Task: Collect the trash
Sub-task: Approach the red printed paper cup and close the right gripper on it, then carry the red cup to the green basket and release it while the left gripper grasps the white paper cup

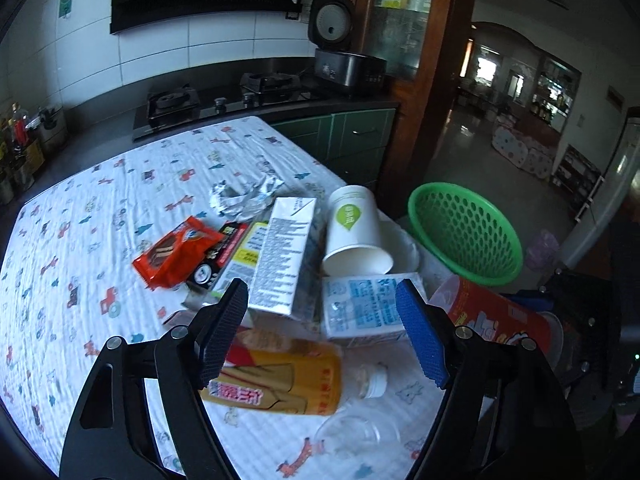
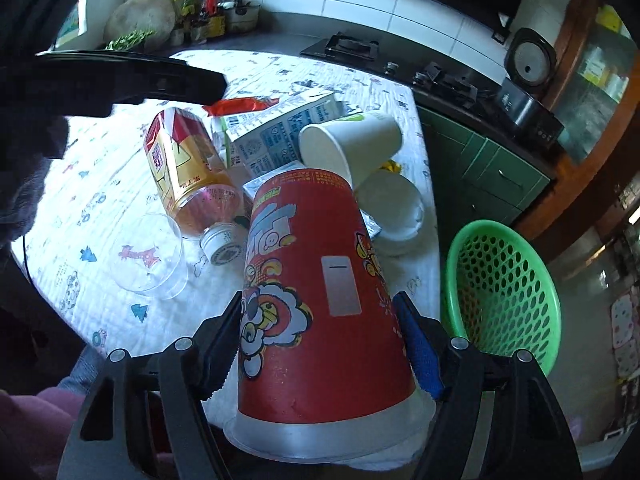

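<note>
My right gripper (image 2: 320,338) is shut on a big red noodle cup (image 2: 316,304), its rim toward the camera; the cup also shows in the left wrist view (image 1: 500,320). My left gripper (image 1: 320,312) is open and empty above a trash pile on the patterned cloth: a yellow tea bottle (image 1: 280,376), a white milk carton (image 1: 364,308), a tall carton (image 1: 282,256), a white paper cup (image 1: 354,232), a red snack wrapper (image 1: 176,254), crumpled foil (image 1: 244,196). A green basket (image 1: 466,232) sits right of the table; it also shows in the right wrist view (image 2: 504,292).
A clear plastic cup (image 2: 148,256) and a bottle cap (image 2: 222,244) lie on the cloth. A white bowl (image 2: 394,208) lies behind the red cup. A stove (image 1: 216,98) and a rice cooker (image 1: 344,56) stand on the counter behind.
</note>
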A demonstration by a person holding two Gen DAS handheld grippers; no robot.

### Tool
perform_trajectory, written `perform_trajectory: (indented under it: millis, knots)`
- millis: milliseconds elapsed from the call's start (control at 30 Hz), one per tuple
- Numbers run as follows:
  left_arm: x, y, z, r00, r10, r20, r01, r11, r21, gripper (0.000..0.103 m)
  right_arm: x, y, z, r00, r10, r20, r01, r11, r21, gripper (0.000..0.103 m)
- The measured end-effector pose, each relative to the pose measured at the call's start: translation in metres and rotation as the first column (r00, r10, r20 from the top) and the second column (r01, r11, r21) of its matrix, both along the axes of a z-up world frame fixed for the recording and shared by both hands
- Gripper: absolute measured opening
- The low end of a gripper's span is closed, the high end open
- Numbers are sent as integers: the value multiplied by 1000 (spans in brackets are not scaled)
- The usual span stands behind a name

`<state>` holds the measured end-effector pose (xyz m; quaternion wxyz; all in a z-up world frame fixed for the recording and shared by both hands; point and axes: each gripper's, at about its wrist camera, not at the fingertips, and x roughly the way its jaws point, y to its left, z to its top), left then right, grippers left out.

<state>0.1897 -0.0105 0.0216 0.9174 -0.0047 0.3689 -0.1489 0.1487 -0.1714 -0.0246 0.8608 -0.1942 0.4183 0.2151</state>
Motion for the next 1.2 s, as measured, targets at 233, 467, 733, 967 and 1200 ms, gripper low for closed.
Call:
perform_trajectory:
  millis: [233, 467, 733, 967, 1200]
  knots:
    - [51, -51, -5, 995, -81, -58, 83, 996, 40, 67, -2, -34, 6, 998, -63, 0, 63, 997, 43, 70]
    - [88, -85, -20, 986, -94, -137, 109, 988, 108, 66, 6, -63, 7, 992, -125, -9, 125, 989, 82, 70]
    - [114, -95, -35, 976, -60, -208, 97, 980, 174, 65, 18, -92, 6, 983, -182, -23, 183, 976, 116, 70]
    - [126, -99, -44, 971, -22, -239, 81, 967, 241, 65, 31, -110, 4, 976, -216, -27, 218, 967, 134, 70]
    - [129, -101, -47, 968, -24, -248, 85, 967, 238, 60, 44, -127, 3, 965, -259, -38, 262, 953, 155, 70]
